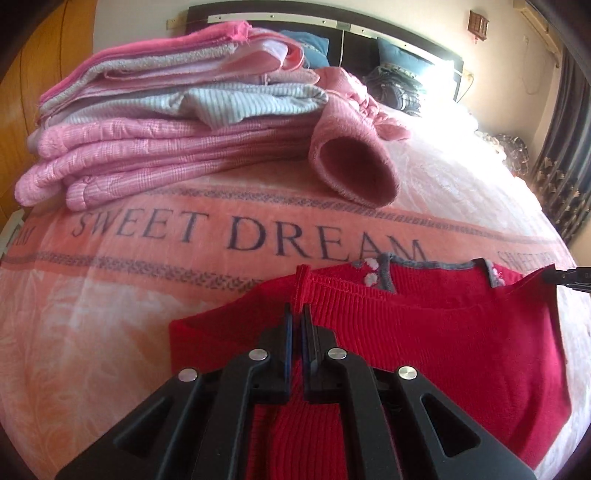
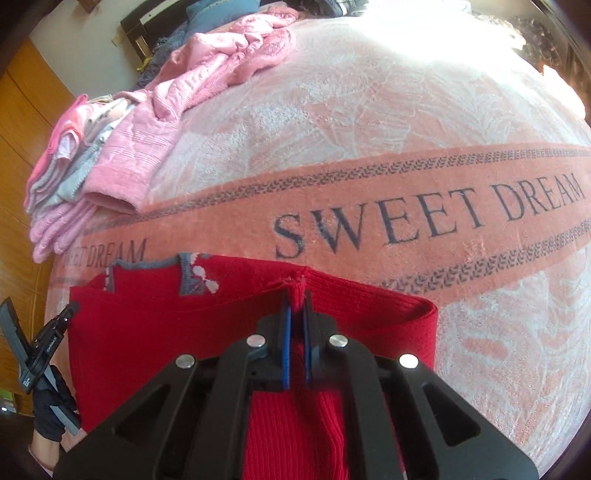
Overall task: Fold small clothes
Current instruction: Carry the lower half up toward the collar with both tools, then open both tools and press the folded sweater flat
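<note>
A small red knit sweater (image 1: 443,339) with a grey collar and white pom-poms lies on the pink bed blanket. Its ribbed lower edge is lifted and carried over toward the collar. My left gripper (image 1: 296,312) is shut on the ribbed hem at one corner. My right gripper (image 2: 296,297) is shut on the hem's other corner, the red sweater (image 2: 166,339) spreading to its left. The right gripper's tip (image 1: 565,277) shows at the far right of the left wrist view; the left gripper (image 2: 68,312) shows at the left edge of the right wrist view, held by a gloved hand.
A stack of folded pink and pale blue clothes (image 1: 155,129) sits at the back left, with a loose pink sweater sleeve (image 1: 351,166) beside it. The "SWEET DREAM" blanket (image 2: 406,129) covers the bed. Pillows and a headboard (image 1: 332,26) are behind; curtains hang at right.
</note>
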A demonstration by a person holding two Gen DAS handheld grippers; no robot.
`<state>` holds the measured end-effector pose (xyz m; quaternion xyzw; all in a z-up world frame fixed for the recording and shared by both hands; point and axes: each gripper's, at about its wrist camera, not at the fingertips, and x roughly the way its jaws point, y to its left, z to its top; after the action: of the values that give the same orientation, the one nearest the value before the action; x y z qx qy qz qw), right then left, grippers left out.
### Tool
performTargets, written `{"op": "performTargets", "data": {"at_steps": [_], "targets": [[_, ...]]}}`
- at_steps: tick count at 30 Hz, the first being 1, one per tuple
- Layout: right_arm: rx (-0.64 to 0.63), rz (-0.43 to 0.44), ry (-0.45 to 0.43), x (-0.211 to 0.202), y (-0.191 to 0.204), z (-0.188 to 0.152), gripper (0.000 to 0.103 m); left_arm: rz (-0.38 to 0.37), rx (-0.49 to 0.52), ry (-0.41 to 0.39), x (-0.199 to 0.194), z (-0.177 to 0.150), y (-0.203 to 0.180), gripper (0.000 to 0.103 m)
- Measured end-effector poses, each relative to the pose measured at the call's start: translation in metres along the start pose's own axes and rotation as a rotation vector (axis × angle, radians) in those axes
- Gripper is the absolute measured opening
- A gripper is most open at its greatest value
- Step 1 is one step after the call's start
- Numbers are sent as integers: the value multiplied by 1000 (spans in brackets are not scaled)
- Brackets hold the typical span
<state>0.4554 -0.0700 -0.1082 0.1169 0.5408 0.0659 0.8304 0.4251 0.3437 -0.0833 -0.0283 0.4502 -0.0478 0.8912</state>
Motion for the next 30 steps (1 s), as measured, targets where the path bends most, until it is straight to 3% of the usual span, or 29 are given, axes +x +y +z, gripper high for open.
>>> {"op": "performTargets", "data": {"at_steps": [3,4,5,10,12,15,19,22,24,26,27,30], "targets": [[-1,-54,27,13,-5,-8,8,0,-44,12,3,-7,10,7],[3,-60,22,10,-7,-10,15,2,-61,9,-1,-8,13,8],[8,-62,16,4,-9,-11,22,4,-78,8,-7,-8,17,9],[-54,-26,15,-55,-11,-29,27,4,-101,-28,-64,-8,35,10],[-96,0,53,-76,-11,-49,35,-11,-68,-20,-87,-17,32,13],[-142,21,114,-90,-19,-91,37,-36,-7,18,-110,-45,24,22],[-65,108,190,-79,-42,-146,38,-107,-5,58,-116,-88,11,23],[-41,170,206,-66,-46,-171,36,-144,-13,72,-109,-109,-2,23],[-26,194,205,-58,-47,-179,27,-156,8,96,-102,-119,-11,27],[-10,236,198,-59,-49,-181,9,-129,55,123,-95,-127,-21,29],[3,257,206,-61,-51,-179,8,-126,64,118,-94,-130,-22,30],[-47,204,217,-75,-50,-180,6,-140,84,114,-93,-133,-21,32]]}}
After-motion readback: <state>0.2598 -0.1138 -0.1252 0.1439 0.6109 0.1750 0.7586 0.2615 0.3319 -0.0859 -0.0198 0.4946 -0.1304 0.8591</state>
